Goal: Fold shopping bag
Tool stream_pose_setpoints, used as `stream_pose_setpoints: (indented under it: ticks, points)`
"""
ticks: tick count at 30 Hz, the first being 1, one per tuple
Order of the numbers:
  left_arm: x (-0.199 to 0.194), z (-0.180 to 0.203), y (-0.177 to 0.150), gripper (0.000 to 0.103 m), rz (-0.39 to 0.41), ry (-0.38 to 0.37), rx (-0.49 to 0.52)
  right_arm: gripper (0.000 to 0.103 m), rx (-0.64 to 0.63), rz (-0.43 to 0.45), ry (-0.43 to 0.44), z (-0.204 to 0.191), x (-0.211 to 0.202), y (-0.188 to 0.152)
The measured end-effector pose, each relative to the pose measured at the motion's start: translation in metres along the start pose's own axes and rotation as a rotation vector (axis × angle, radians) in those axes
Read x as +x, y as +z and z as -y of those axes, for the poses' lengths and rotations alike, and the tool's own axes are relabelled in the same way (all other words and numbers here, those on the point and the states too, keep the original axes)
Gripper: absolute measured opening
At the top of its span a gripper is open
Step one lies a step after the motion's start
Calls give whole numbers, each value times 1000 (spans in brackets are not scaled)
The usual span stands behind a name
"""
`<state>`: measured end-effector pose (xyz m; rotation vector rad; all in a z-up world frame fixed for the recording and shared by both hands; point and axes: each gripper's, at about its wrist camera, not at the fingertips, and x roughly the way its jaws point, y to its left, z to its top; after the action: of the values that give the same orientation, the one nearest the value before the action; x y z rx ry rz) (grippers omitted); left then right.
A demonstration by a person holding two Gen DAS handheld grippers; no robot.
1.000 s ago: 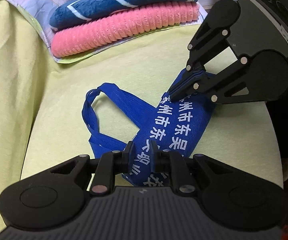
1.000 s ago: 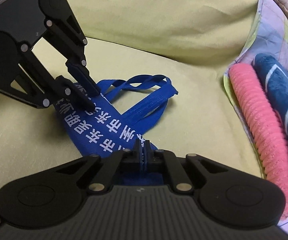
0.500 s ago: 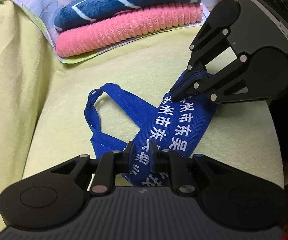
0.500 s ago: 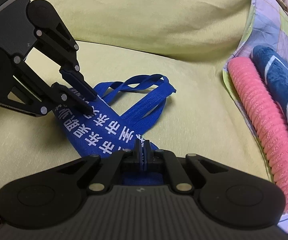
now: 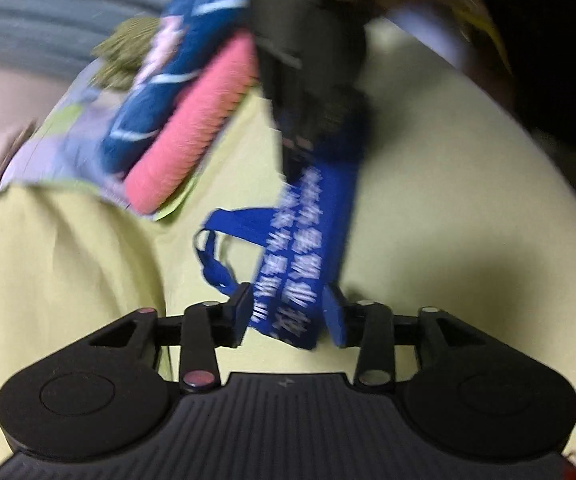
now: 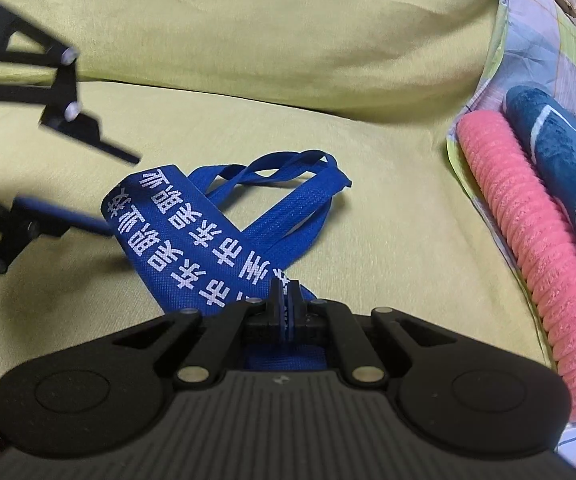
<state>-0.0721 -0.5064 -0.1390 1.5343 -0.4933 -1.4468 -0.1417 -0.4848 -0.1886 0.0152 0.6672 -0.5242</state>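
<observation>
The blue shopping bag (image 6: 192, 236), folded into a narrow strip with white characters, lies on a yellow-green cushion with its handles (image 6: 288, 172) looped behind it. My right gripper (image 6: 286, 300) is shut on the near end of the bag. My left gripper (image 5: 288, 314) is open, its fingers standing either side of the bag's other end (image 5: 299, 276) without holding it. In the right wrist view the left gripper (image 6: 116, 192) is at the left, open and blurred, just off the bag's far end. The left wrist view is blurred.
A stack of folded towels, pink (image 6: 535, 248) and dark blue (image 6: 559, 152), lies on a patterned cloth (image 6: 527, 40) at the right of the cushion. The yellow-green backrest (image 6: 268, 28) rises behind the bag. The towels also show in the left wrist view (image 5: 192, 120).
My left gripper has opened and let go of the bag's end, and it has swung fast to a new angle. The right gripper stays shut on the bag.
</observation>
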Motion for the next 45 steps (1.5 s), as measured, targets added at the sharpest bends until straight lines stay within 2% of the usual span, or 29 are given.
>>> stream_pose_setpoints:
  ticks: [4,7,10,13,15,17,18,19,21,22,24,27,28,30,36,42,45]
  points:
    - [24,14,1,51,-36,44,134,5,11,4,13,3,0,0]
    - [42,19,-1,49,-31,78,203,5,18,5,30,7,-1,0]
    - [49,8,-2,47,-16,33,138,5,22,11,41,9,-1,-1]
    - [48,4,-4,46,-6,20,109,5,26,34,41,10,-1,-3]
    - [47,1,-4,46,-7,12,86,7,-27,69,28,8,-6,-4]
    - [46,-2,-5,46,-5,4,60,29,-53,109,56,13,-19,-4]
    - [45,-3,-5,46,-4,1,51,46,-66,128,69,15,-26,-4]
    - [44,-3,-6,46,-1,0,50,57,-79,148,88,18,-33,-4]
    - [42,-4,-7,46,2,-8,47,61,-130,175,158,20,-49,-6]
    - [42,-6,-7,46,3,-16,41,63,-194,172,163,16,-53,-8]
    - [41,-9,-7,46,5,-30,34,63,-365,144,106,2,-50,-16]
    - [41,-11,-8,46,10,-44,24,53,-613,131,-4,-15,-32,-37]
    - [41,-13,-9,46,11,-49,16,49,-663,135,-33,-18,-26,-42]
    - [41,-16,-10,46,16,-63,-7,48,-717,167,-64,-20,-17,-48]
    - [40,-24,-11,46,18,-86,-72,41,-688,199,-43,-15,-6,-48]
    - [30,-29,-7,46,-5,-124,-148,35,-613,147,19,-10,-10,-40]
    - [14,-29,-7,46,-11,-166,-196,35,-547,117,90,-6,-16,-36]
